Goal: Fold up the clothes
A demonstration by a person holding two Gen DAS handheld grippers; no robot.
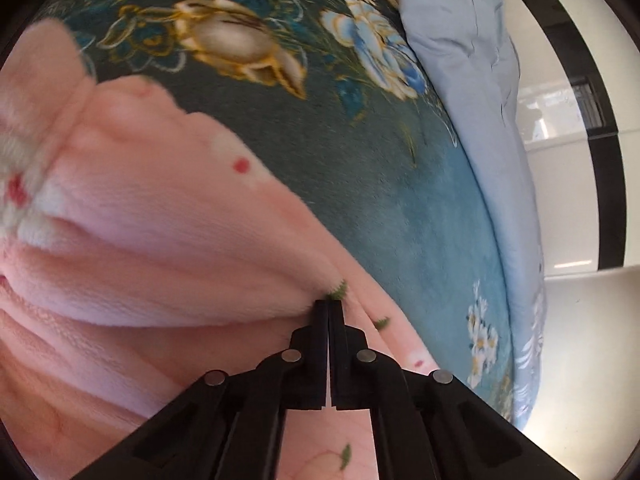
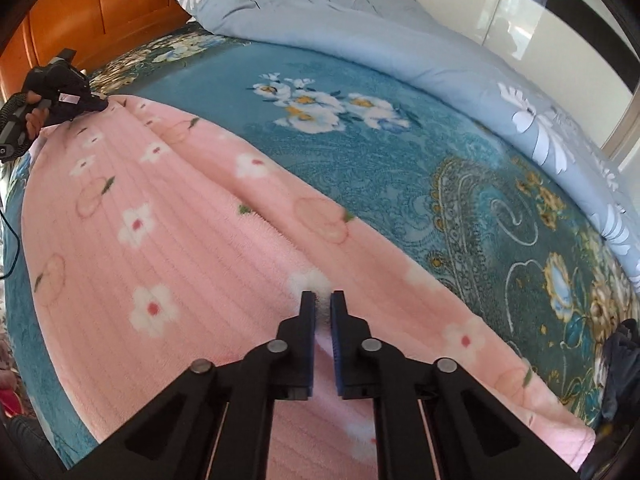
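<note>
A pink fleece garment (image 2: 168, 248) with white flowers and peach prints lies spread on the teal floral bedspread (image 2: 360, 160). In the left wrist view my left gripper (image 1: 329, 305) is shut on a pinched fold of the pink garment (image 1: 168, 248), which bunches up to its left. The same left gripper (image 2: 64, 92) shows far off at the garment's far end in the right wrist view. My right gripper (image 2: 323, 300) is closed to a narrow gap on a raised ridge of the garment's near part.
A light blue flowered duvet (image 2: 380, 36) is piled along the far side of the bed, also in the left wrist view (image 1: 472, 92). An orange wooden headboard (image 2: 80, 12) stands at the back left. A dark cloth (image 2: 620, 372) lies at the right edge.
</note>
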